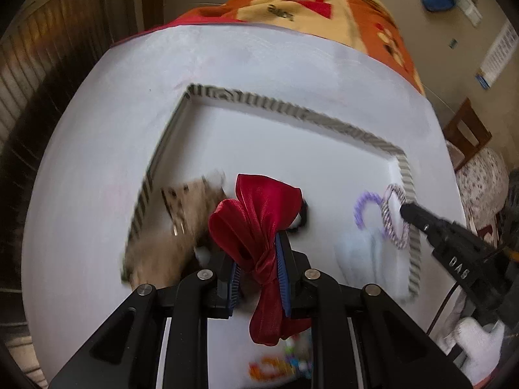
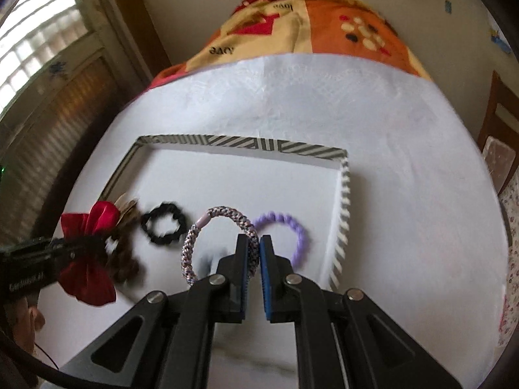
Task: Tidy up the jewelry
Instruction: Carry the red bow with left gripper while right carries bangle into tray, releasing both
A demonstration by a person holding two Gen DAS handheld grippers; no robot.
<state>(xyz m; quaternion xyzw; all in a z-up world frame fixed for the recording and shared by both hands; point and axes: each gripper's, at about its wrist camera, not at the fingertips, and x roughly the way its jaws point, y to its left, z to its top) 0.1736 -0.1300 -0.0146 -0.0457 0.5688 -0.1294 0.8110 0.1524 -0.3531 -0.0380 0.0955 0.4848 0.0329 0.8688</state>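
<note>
Hair ties sit in my striped-rim tray (image 2: 344, 194) on the white table (image 2: 389, 129): a black scrunchie (image 2: 163, 226), a purple coil tie (image 2: 285, 227), and a braided tie (image 2: 207, 236). My right gripper (image 2: 254, 246) is clamped on the braided tie, which stands up from the tray floor between the other two. My left gripper (image 1: 259, 259) is clenched on a red bow (image 1: 256, 223) at its knot, over the tray's left side, above a blurred brown hairpiece (image 1: 168, 236). Colorful beads (image 1: 279, 363) lie blurred near the table's front edge.
</note>
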